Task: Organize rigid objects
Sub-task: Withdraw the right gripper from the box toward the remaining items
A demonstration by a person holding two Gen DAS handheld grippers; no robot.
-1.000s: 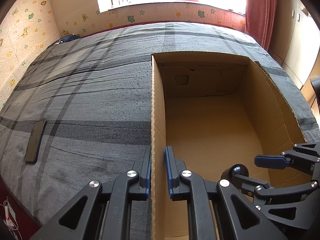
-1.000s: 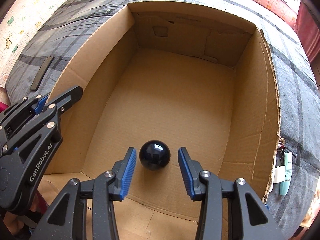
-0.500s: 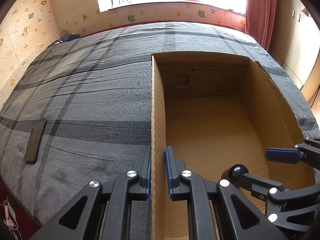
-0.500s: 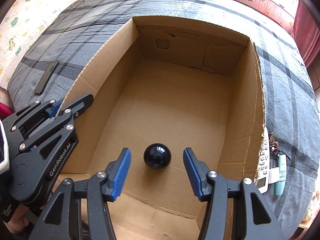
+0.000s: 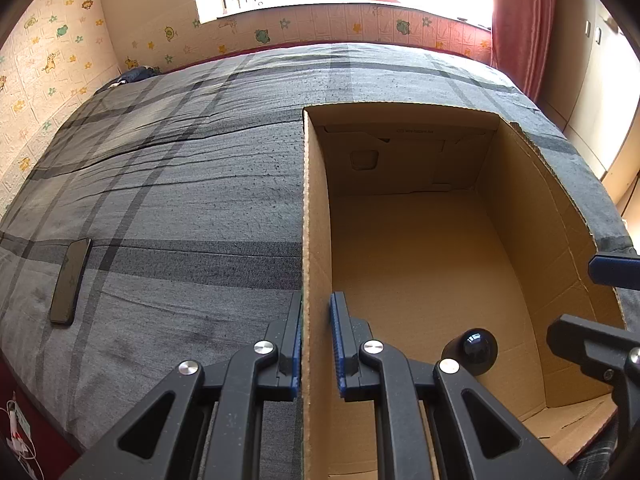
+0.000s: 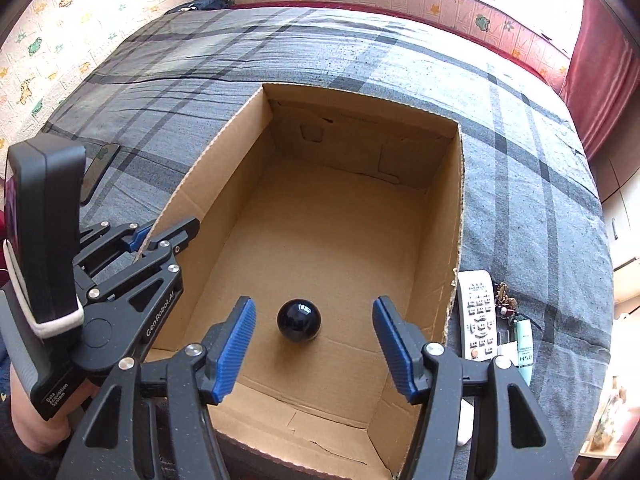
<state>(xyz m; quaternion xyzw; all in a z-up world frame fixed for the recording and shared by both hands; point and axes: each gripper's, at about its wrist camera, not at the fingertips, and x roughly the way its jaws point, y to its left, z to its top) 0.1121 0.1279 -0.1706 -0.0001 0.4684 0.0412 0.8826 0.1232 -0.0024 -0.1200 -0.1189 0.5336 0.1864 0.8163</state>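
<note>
An open cardboard box (image 6: 456,216) (image 5: 316,216) lies on a grey plaid bed. A dark glossy ball (image 6: 299,319) (image 5: 478,350) rests on the box floor near its front end. My left gripper (image 5: 315,344) is shut on the box's left wall; it also shows in the right wrist view (image 6: 146,236). My right gripper (image 6: 314,350) is open and empty, raised above the box's front end, with the ball below and between its fingers. Its fingers (image 5: 612,270) show at the right edge of the left wrist view.
A black phone (image 5: 70,280) (image 6: 98,170) lies on the bed left of the box. A white remote (image 6: 478,310), a green tube (image 6: 525,350) and a small trinket (image 6: 503,300) lie right of the box. Walls and a window stand beyond the bed.
My right gripper has opened wider and pulled up and back from the ball, which stays on the box floor. The left gripper keeps its hold on the box wall.
</note>
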